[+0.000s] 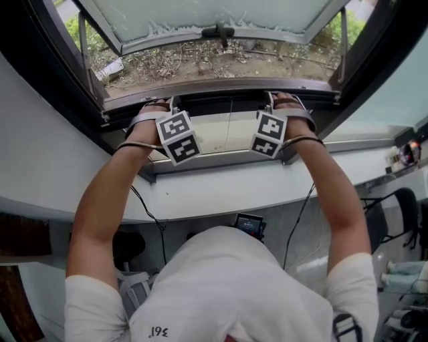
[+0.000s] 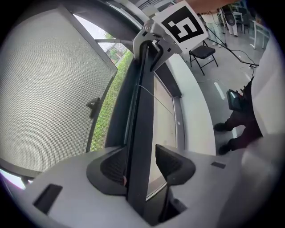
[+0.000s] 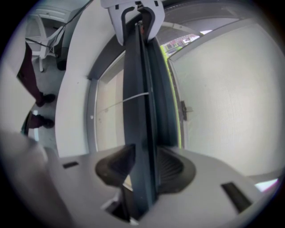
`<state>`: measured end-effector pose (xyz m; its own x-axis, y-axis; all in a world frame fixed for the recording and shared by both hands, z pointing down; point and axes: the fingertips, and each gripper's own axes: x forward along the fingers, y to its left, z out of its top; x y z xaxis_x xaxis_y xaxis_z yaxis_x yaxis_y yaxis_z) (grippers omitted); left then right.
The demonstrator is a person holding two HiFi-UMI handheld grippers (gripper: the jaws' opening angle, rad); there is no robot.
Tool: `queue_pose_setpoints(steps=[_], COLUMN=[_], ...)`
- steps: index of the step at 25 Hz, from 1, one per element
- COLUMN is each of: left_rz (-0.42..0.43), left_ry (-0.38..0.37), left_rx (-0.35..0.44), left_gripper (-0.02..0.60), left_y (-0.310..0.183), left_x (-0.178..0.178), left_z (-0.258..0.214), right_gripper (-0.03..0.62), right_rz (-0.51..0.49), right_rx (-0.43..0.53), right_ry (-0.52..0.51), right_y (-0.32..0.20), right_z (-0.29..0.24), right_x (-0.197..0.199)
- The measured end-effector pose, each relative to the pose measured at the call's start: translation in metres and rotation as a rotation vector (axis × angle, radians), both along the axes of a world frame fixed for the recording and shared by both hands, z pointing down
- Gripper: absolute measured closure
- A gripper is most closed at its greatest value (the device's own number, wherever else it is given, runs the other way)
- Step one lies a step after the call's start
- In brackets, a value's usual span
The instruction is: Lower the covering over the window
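Left claw (image 2: 141, 149) and right claw (image 3: 145, 149) both straddle the dark bar (image 2: 140, 102) that runs across the window opening, one near each end. The person's arms are stretched out over the white sill (image 1: 221, 197). Right claw is clenched on the bar, with a pad flat on either face. Left claw has its outer pad against the bar and the tip of its inner pad right at the other face, with a sliver of light lower down. I read that as a lighter pinch on the same bar.

I take this bar for the covering's pull rail. It lies above a pale panel (image 1: 214, 133) and the grey lower frame (image 1: 214, 168), not yet down on that frame, and the sash (image 1: 214, 17) is swung outward beyond it. Whether a sheet or fine mesh hangs from the bar I cannot tell.

To do the pull well:
- Firm up the left pinch first.
- Draw both ends down together, so the bar stays level and does not bind in any side guides.
- Stay clear of the thin cord (image 3: 133, 99) at the bar's middle.
- Seat the bar on the lower frame before letting go, since a sprung covering could snap back.
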<state>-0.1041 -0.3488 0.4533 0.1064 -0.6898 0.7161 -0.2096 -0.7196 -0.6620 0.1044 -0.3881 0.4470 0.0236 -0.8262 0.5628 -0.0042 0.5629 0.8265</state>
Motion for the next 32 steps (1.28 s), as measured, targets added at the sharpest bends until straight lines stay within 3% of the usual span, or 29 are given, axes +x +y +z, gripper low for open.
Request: queue_pose_setpoints(steps=[16,32], left_rz=[0.008,0.019], left_ry=[0.002,0.008], left_rx=[0.008,0.026], left_gripper=[0.38,0.38], left_y=[0.001,-0.001], left_x=[0.0,0.0], left_z=[0.008,0.007], right_gripper=[0.441,0.441], right_rz=[0.013,0.03], right_rx=[0.019,0.086], right_ry=[0.023,-0.063], right_y=[0.002,-0.002], right_z=[0.01,0.008], right_x=[0.0,-0.001])
